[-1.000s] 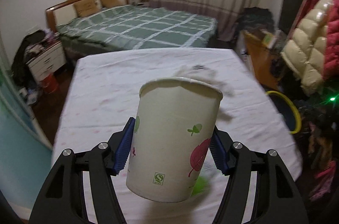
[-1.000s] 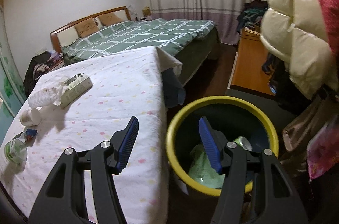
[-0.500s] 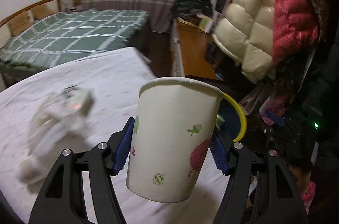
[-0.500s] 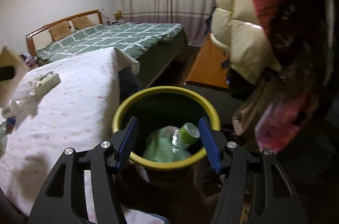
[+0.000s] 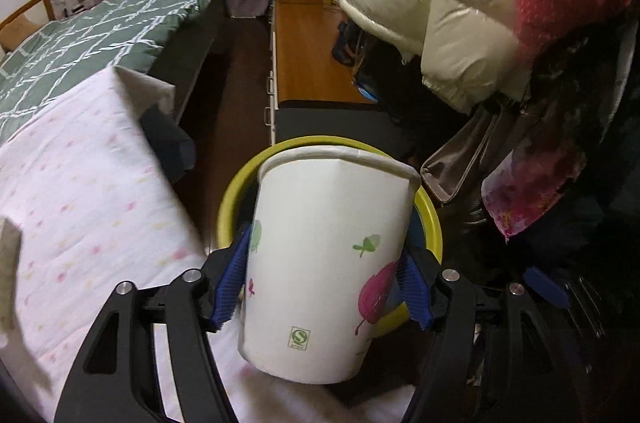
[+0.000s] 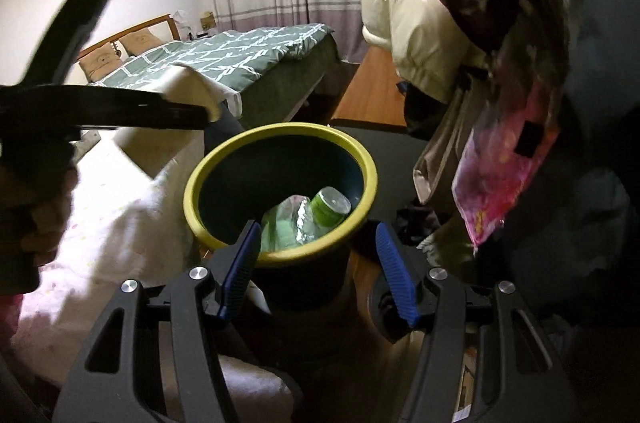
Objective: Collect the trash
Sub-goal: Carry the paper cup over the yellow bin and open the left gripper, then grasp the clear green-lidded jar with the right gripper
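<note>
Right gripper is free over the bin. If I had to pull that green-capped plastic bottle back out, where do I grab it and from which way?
Grip the plastic bottle at its neck just below the green cap, coming straight down through the trash bin's open top. The cap end tilts up toward the far wall; the crumpled body looks springy, and the rim blocks side approaches.

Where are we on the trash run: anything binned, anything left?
Done: a clear plastic bottle with a green label already lies in the yellow-rimmed bin. In hand: the left gripper holds a leaf-print paper cup just in front of that bin, not released. The right gripper is empty, jaws open. Left: dropping the cup. Other trash isn't visible in these views.
</note>
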Demonstrator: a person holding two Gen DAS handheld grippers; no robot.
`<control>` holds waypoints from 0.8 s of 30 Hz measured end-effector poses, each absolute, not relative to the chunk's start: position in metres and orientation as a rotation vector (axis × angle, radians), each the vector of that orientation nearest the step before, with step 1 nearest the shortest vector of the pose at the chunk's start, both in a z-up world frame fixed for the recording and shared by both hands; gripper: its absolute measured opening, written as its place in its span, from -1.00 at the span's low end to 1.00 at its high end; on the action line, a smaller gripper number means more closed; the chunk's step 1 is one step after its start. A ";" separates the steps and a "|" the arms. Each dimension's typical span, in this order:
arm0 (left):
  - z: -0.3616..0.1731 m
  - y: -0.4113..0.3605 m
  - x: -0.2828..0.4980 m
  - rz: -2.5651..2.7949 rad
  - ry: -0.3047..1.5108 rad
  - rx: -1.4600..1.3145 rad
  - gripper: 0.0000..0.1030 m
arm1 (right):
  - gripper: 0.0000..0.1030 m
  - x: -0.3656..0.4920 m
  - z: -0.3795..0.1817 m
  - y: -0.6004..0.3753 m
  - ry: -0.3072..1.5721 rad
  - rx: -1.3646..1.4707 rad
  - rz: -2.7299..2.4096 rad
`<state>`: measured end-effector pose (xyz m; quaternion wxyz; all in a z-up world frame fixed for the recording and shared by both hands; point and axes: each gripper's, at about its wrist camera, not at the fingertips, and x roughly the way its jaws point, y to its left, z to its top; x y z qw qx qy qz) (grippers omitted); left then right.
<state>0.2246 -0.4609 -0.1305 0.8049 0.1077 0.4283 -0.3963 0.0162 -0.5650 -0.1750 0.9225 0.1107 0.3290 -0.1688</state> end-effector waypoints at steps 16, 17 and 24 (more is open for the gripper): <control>-0.090 -0.421 0.211 -0.803 0.843 0.121 0.76 | 0.15 0.016 -0.181 -0.562 0.684 0.245 -0.319; -0.083 -0.408 0.208 -0.794 0.832 0.108 0.77 | 0.17 0.017 -0.180 -0.559 0.684 0.243 -0.311; -0.032 -0.285 0.173 -0.640 0.719 0.013 0.89 | 0.19 0.033 -0.173 -0.516 0.686 0.205 -0.215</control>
